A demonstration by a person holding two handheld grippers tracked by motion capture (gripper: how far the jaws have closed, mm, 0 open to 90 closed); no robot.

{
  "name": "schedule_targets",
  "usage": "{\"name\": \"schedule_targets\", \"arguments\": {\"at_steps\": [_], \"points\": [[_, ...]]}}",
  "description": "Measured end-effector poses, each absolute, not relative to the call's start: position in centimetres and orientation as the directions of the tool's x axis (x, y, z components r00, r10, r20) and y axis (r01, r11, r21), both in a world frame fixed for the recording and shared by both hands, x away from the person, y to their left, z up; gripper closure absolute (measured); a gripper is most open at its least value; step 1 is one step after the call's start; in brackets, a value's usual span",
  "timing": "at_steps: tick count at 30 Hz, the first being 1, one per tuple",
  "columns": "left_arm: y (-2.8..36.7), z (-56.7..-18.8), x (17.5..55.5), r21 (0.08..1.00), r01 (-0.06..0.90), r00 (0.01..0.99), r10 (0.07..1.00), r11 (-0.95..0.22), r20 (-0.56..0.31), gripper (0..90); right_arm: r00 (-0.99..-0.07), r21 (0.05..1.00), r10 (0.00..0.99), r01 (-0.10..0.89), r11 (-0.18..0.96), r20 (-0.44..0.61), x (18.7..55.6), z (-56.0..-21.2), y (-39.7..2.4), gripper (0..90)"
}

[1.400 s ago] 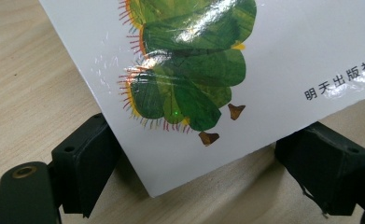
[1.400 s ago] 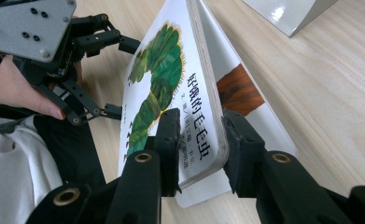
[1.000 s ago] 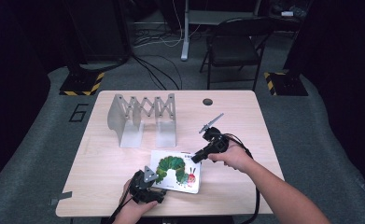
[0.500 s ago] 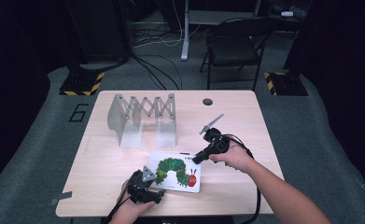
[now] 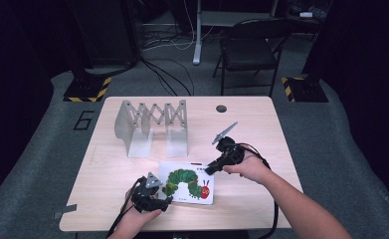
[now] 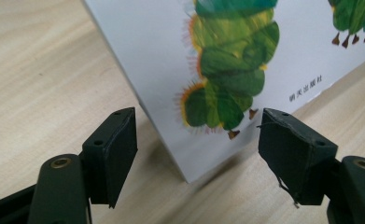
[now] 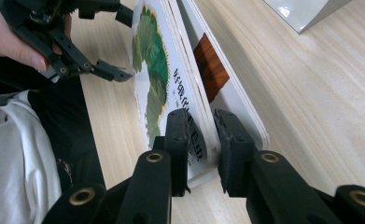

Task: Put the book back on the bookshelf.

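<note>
the caterpillar picture book (image 5: pixel 188 185) lies near the front edge of the table (image 5: pixel 107 164), its far right corner lifted off the wood. the right gripper (image 5: pixel 213 168) has its jaws clamped on that corner, pinching the cover and pages. the left gripper (image 5: pixel 166 200) sits at the book's near left corner, its jaws apart on either side of it, not touching, and just now closing. behind the book stands a grey expanding file rack (image 5: pixel 152 127).

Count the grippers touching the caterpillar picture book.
1. The right gripper is clamped on the caterpillar picture book at its far right edge. The left gripper straddles the near left corner, pads apart from it.
</note>
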State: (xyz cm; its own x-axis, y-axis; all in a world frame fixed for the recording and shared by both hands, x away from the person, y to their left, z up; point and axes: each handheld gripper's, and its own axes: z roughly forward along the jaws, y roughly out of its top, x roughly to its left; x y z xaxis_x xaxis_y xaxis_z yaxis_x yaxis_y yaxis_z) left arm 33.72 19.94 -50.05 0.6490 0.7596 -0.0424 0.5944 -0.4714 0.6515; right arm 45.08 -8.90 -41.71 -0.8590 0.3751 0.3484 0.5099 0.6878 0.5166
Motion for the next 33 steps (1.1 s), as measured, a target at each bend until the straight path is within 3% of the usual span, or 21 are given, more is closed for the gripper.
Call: {"name": "schedule_targets", "arguments": {"at_steps": [26,33], "points": [[20.6,-47.3,36.8,0.649,0.645,0.634,0.757,-0.403,-0.159,44.0,-0.904,0.565,0.35,0.426,0.706,0.244,44.6,-41.0,-8.8,75.6],[20.9,-46.4,37.0,0.662,0.622,0.635,0.764,-0.418,-0.114,51.7,-0.908,0.594,0.365,0.412,0.691,0.205,44.4,-40.2,-8.5,73.0]]}}
